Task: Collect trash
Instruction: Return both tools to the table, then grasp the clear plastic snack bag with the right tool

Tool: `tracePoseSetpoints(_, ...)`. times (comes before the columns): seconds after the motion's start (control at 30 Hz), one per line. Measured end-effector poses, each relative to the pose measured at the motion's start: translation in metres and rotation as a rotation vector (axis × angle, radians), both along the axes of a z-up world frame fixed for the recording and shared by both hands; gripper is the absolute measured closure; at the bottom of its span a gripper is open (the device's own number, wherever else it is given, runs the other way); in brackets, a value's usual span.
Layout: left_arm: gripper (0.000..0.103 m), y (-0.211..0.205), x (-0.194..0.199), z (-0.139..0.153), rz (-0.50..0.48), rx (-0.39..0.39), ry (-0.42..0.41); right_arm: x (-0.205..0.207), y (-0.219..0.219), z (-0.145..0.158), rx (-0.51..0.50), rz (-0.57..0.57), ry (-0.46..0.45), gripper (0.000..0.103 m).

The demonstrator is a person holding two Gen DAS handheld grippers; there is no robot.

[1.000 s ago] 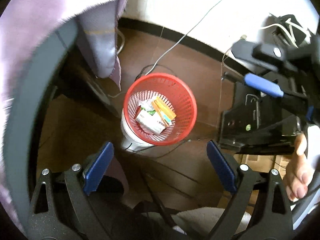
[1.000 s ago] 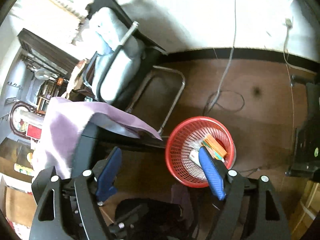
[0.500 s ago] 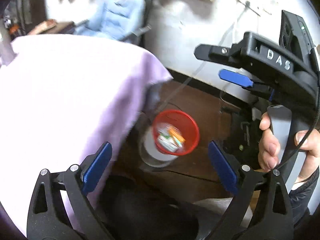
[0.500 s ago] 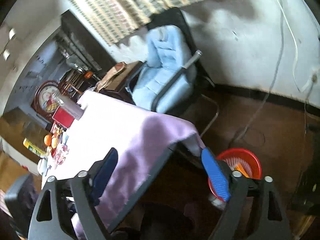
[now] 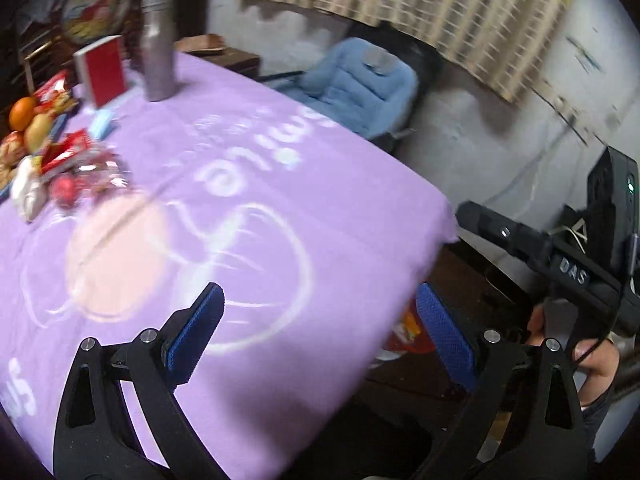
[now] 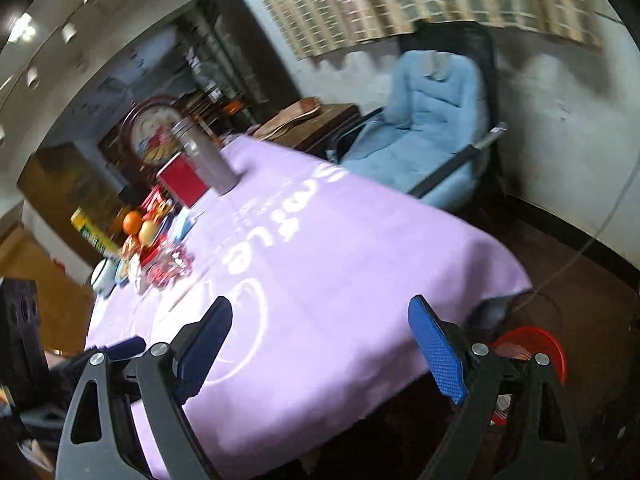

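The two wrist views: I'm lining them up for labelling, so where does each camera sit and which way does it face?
Left wrist: on the left gripper, angled down over the purple tablecloth; own open fingers show, plus the right gripper and its hand.
Right wrist: on the right gripper, angled down across the tablecloth toward the blue chair; own open fingers show.
Shared: tablecloth, metal bottle, chair, red basket.

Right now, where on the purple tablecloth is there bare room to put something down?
The purple tablecloth lies bare across its whole middle and near part, from the metal bottle to the corner above the red basket. It is crowded only at the far left edge, around the fruit, the wrappers and the red box.
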State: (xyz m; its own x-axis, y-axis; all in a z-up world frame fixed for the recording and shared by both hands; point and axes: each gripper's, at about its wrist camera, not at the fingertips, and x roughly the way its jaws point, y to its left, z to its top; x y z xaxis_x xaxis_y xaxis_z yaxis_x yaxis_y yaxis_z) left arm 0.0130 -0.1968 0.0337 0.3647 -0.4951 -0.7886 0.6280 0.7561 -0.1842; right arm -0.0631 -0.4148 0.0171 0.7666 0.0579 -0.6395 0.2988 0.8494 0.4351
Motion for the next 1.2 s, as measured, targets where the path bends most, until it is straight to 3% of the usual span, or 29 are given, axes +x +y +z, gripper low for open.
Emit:
tracePoseSetpoints(0.1, 0.01, 0.028, 0.025, 0.015, 0.088, 0.02, -0.043, 0.025, 0.023, 0.012, -0.034, 0.053, 0.002, 0.015)
tracePoseSetpoints(0.33, 0.01, 0.099, 0.078, 0.027, 0.309, 0.001, -0.031, 0.092, 0.073, 0.026, -0.112, 0.168, 0.034, 0.015)
tracePoseSetpoints(0.67, 0.01, 0.181, 0.149, -0.014, 0.602, 0.032, -0.035, 0.182, 0.144, 0.02, -0.232, 0.274, 0.136, 0.015)
tracePoseSetpoints(0.73, 0.01, 0.193, 0.163, -0.027, 0.637, 0.084, 0.022, 0.199, 0.157, 0.016, -0.25, 0.3, 0.155, 0.015)
tracePoseSetpoints(0.8, 0.01, 0.206, 0.168, -0.031, 0.637, 0.049, 0.057, 0.214, 0.167, 0.012, -0.263, 0.32, 0.168, 0.015)
tracePoseSetpoints(1.0, 0.01, 0.258, 0.188, -0.047, 0.822, -0.008, 0.152, 0.255, 0.197, -0.008, -0.269, 0.387, 0.221, 0.015)
tracePoseSetpoints(1.2, 0.01, 0.265, 0.19, -0.053, 0.836, -0.01, 0.194, 0.285, 0.229, -0.022, -0.3, 0.462, 0.247, 0.015)
